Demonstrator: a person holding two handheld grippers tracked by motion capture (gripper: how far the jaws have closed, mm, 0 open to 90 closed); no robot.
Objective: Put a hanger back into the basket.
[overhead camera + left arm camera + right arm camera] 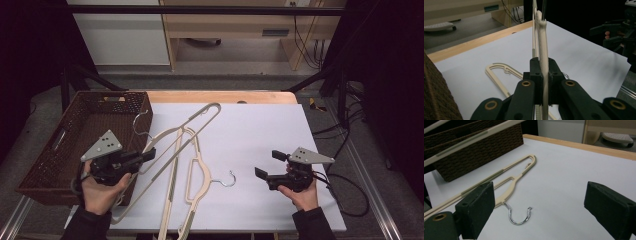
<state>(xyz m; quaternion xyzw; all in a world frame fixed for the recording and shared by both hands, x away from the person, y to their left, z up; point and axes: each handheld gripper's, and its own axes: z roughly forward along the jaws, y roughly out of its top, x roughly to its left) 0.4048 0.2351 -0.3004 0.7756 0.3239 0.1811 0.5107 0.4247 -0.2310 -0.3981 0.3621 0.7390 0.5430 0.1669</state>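
Now, at the left edge of the table (225,96), a brown wicker basket (75,135), with nothing visible inside apart from the metal hook (140,123) of the lifted hanger hanging over its right rim. Next to it, a white sheet (260,145) covering most of the tabletop, with a strip of bare wood along the far edge.

Hangers counted: two, both cream plastic with a metal hook. One lifted hanger (187,132) raised off the sheet and slanting from the near left corner up towards the far middle, clamped in the left gripper (147,156); seen in the left gripper view as a cream bar (543,57) pinched tight between the two black jaws, pads pressed on both sides. One flat hanger (192,182) lying on the sheet near the front edge, just right of the lifted one, its chrome hook (227,179) pointing right towards the right gripper (270,164).

Grippers counted: two, each in a hand. Right gripper low over the right part of the sheet, jaws spread wide with nothing between them, pads (477,207) well apart; flat hanger's hook (520,216) lying on the sheet just ahead of them, untouched.
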